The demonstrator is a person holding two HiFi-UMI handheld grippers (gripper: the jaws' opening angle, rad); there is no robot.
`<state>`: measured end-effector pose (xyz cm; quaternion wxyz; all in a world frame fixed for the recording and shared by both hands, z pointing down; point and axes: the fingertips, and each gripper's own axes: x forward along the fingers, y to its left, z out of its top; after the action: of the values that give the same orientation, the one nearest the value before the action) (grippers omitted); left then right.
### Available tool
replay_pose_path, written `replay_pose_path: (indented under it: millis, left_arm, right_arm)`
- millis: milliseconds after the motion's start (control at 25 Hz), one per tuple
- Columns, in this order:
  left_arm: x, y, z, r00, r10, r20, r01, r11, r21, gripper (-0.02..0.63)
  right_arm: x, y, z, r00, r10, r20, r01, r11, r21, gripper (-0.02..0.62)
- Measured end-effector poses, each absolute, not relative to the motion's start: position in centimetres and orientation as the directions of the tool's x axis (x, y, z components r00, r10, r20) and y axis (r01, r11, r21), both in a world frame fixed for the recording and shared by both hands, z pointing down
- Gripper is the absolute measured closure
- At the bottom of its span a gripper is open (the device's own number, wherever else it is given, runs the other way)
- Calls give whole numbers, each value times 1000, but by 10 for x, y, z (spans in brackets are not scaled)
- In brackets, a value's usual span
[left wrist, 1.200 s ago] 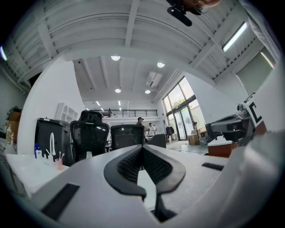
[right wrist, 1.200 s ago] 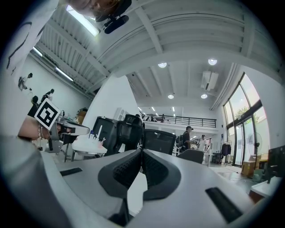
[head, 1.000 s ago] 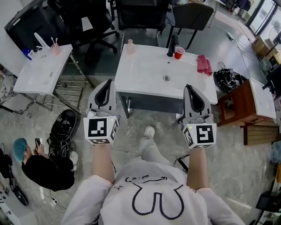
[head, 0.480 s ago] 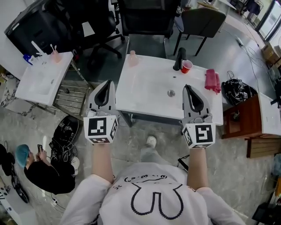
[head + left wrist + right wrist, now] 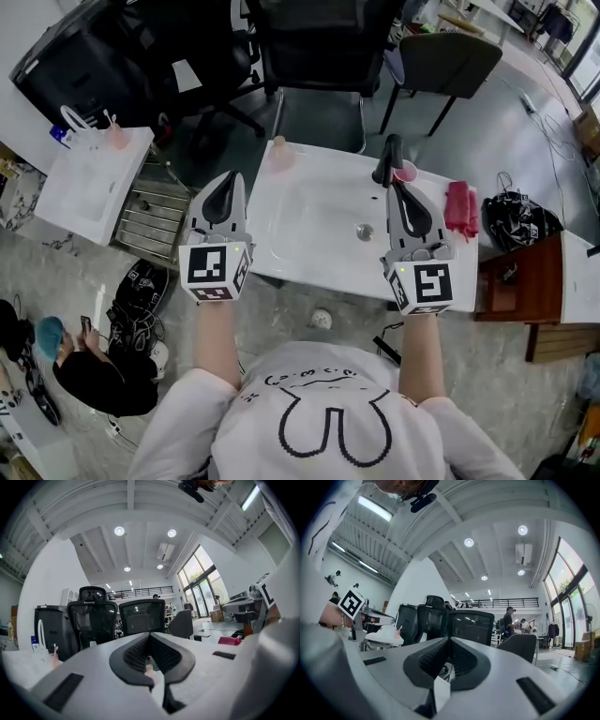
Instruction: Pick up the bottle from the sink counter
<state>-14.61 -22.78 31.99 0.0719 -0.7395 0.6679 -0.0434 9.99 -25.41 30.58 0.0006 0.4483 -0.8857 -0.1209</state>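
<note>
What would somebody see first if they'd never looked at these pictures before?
The two grey claws jump out first: the left claw and the right claw, both shut and empty, held out toward the white sink counter. Next is the small pink bottle at the counter's far left corner, then the red cloth at its right end.
</note>
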Motion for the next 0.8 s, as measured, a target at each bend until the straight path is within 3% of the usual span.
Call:
replay_pose_path:
  millis: [120,320,440,520,800]
  left_arm:
    - [-145,-243,327,121,-993,-5,-982,-119,-149,578]
    - [-142,-257,339,171,-985,21,-974,-172,-147,394]
    - [-140,-265,344,212,-977,17,-967,-213,-138,231]
    - [-139,-271,349,226,-973,33,-964,-229,-136,201]
    - [-148,-291,375,245,-963,109,-955,-259,-143,198]
  right_arm:
    - [100,-270,310,-605,-790,-104,-790,579,201,565]
    - [94,-281,322,-620,-780,-86,-779,599,187,565]
    - [92,-286,326,-619,-781,-79,-780,601,175,565]
    - [91,-288,328,-616,-784,-74,-783,599,168,565]
    - [85,-295,344,-601,-798,-37,-793,590,153,565]
